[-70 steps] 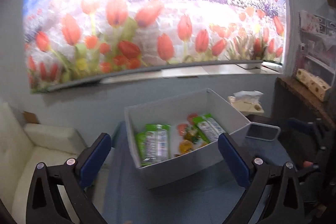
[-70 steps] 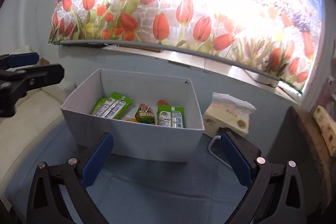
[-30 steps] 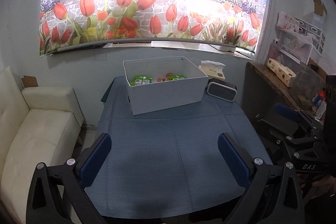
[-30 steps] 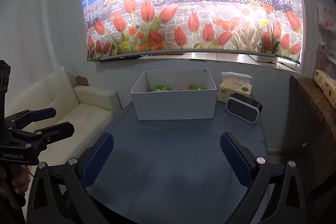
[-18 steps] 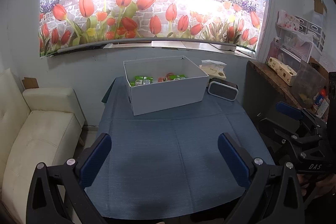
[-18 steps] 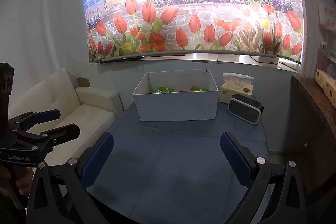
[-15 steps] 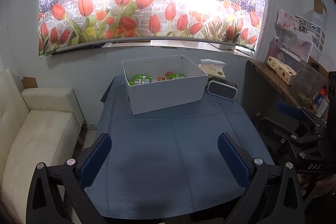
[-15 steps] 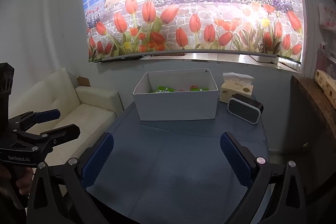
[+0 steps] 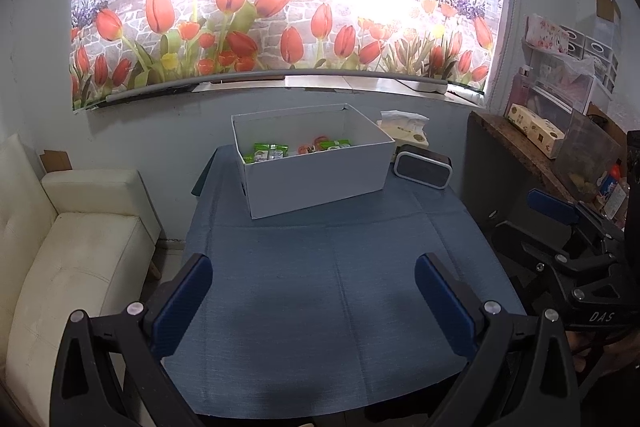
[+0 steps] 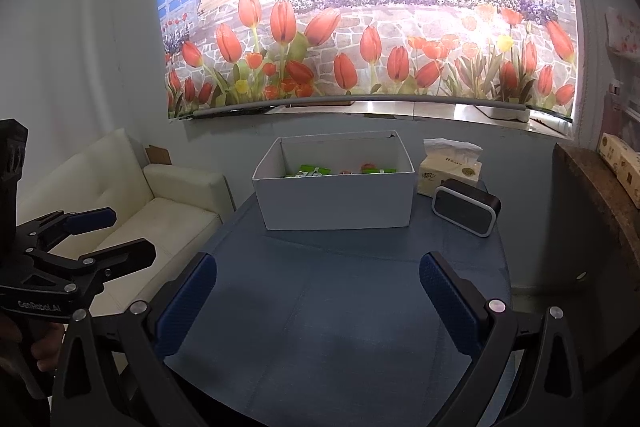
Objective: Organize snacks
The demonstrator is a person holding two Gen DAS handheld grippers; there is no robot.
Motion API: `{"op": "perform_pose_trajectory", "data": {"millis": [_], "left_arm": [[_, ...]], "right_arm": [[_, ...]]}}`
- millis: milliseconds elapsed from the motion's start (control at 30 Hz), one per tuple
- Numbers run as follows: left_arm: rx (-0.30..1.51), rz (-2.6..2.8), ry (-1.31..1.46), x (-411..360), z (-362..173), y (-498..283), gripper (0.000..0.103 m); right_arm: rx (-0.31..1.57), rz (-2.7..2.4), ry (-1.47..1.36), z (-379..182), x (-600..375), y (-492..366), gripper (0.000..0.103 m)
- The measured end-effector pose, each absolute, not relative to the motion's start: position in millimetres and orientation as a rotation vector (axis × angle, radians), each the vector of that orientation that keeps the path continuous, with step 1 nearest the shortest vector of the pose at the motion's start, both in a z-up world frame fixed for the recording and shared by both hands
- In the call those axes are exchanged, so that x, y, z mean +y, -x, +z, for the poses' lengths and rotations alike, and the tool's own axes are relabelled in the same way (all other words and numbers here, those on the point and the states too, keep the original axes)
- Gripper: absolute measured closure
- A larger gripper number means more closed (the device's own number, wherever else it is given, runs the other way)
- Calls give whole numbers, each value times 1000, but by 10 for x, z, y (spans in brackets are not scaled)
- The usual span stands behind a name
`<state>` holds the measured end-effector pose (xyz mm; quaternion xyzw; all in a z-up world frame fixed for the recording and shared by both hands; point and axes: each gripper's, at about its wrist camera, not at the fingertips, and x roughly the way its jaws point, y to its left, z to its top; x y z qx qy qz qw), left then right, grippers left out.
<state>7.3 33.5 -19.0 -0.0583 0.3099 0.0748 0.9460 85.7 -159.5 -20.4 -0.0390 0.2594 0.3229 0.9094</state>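
Snacks (image 9: 271,151) are sitting inside the white box (image 9: 316,183) at the far end of the table (image 9: 320,307) — green packets plus something red and orange. Left gripper (image 9: 312,291) is hanging over the near edge with its jaws spread wide, holding nothing, and the right gripper (image 10: 318,287) is doing the same. Beside the box a black speaker (image 10: 466,211) is standing, touching a tissue pack (image 10: 448,167) behind it — a white sofa (image 9: 76,247) is sitting off to the left.
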Motion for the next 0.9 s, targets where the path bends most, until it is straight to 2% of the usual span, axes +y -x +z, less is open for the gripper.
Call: {"op": "perform_pose_trajectory", "data": {"millis": [900], "left_arm": [[620,164,113,321,-148,-63,0]], "right_arm": [[522,676,76,-157,-1598,-854,0]]}}
